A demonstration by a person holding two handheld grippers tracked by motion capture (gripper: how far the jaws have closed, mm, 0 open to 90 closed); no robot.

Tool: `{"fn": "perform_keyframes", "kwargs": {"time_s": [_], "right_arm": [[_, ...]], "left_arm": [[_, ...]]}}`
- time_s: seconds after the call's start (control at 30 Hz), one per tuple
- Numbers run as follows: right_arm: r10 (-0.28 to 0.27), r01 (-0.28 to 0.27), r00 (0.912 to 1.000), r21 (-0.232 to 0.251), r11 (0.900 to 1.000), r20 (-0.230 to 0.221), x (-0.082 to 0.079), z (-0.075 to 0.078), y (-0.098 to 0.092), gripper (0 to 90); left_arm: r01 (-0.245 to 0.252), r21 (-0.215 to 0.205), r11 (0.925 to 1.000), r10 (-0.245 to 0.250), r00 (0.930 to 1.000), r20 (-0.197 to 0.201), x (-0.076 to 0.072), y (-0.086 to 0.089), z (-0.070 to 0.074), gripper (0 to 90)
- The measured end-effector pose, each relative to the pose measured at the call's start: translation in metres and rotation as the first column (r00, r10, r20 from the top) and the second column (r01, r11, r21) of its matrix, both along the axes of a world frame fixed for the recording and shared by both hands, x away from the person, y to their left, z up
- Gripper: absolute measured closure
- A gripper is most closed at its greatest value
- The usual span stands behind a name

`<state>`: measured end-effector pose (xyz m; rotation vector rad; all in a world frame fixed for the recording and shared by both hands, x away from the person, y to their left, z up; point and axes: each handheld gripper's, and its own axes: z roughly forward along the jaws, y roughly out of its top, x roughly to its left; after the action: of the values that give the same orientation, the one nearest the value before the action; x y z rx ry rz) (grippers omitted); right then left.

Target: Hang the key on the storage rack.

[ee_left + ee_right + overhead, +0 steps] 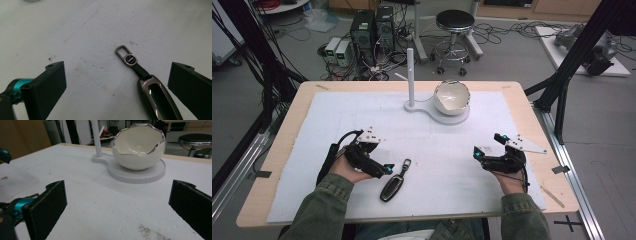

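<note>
A dark car key fob (392, 188) with a short strap and metal clip (405, 164) lies on the white mat, front left of centre. My left gripper (388, 169) is open just left of it; in the left gripper view the key fob (157, 98) lies between the jaws, nearer the right one, its clip (126, 56) pointing away. My right gripper (488, 145) is open at the right, nothing between its jaws. A white eggshell-shaped bowl (451, 97) with a silver rim sits on a round white stand (447, 117) at the back; the right gripper view faces this bowl (139, 147).
A white upright post (410, 77) rises from the stand's left lobe. The mat (462, 150) covers most of the wooden table (287, 130). Beyond the table stand a black stool (454, 22), computer cases (372, 27) and cables on the floor.
</note>
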<state>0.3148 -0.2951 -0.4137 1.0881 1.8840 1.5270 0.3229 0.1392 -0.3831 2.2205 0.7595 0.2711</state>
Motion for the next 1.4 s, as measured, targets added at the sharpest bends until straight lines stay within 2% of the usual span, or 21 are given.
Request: {"fn": "perform_keyframes", "kwargs": {"time_s": [0.37, 0.57, 0.7, 1.03, 1.13, 1.2, 1.4], "right_arm": [[0.0, 0.0, 0.9999, -0.01, 1.0, 0.012, 0.0, 0.0, -0.001, 0.5], [0.0, 0.0, 1.0, -0.016, 1.0, 0.001, 0.0, 0.0, -0.001, 0.5], [-0.002, 0.002, 0.9999, -0.018, 1.0, 0.01, 0.0, 0.0, -0.002, 0.5], [-0.003, 0.003, 1.0, -0.02, 1.0, 0.003, -0.001, 0.0, -0.001, 0.5], [-0.004, 0.005, 0.9999, -0.026, 1.0, 0.013, 0.0, 0.0, -0.002, 0.5], [-0.008, 0.008, 1.0, -0.023, 1.0, 0.003, -0.001, 0.0, -0.002, 0.5], [-0.005, 0.005, 1.0, -0.028, 1.0, 0.006, -0.001, -0.001, -0.002, 0.5]], "left_arm": [[0.033, 0.046, 0.9984, -0.031, 0.9987, -0.041, 0.003, -0.028, -0.013, 2.4], [0.029, 0.089, 0.9957, -0.023, 0.9977, -0.063, 0.003, -0.042, -0.02, 2.4], [0.015, 0.09, 0.9958, -0.009, 0.9975, -0.07, 0.004, -0.048, -0.021, 2.4], [-0.009, 0.143, 0.9896, 0.023, 0.9952, -0.095, 0.006, -0.054, -0.028, 2.4], [-0.003, 0.146, 0.9893, 0.017, 0.9952, -0.096, 0.006, -0.058, -0.031, 2.4], [0.009, 0.161, 0.9868, 0.007, 0.9949, -0.101, 0.005, -0.059, -0.033, 2.4], [0.031, 0.187, 0.9819, -0.006, 0.9915, -0.13, 0.006, -0.063, -0.041, 2.4]]}}
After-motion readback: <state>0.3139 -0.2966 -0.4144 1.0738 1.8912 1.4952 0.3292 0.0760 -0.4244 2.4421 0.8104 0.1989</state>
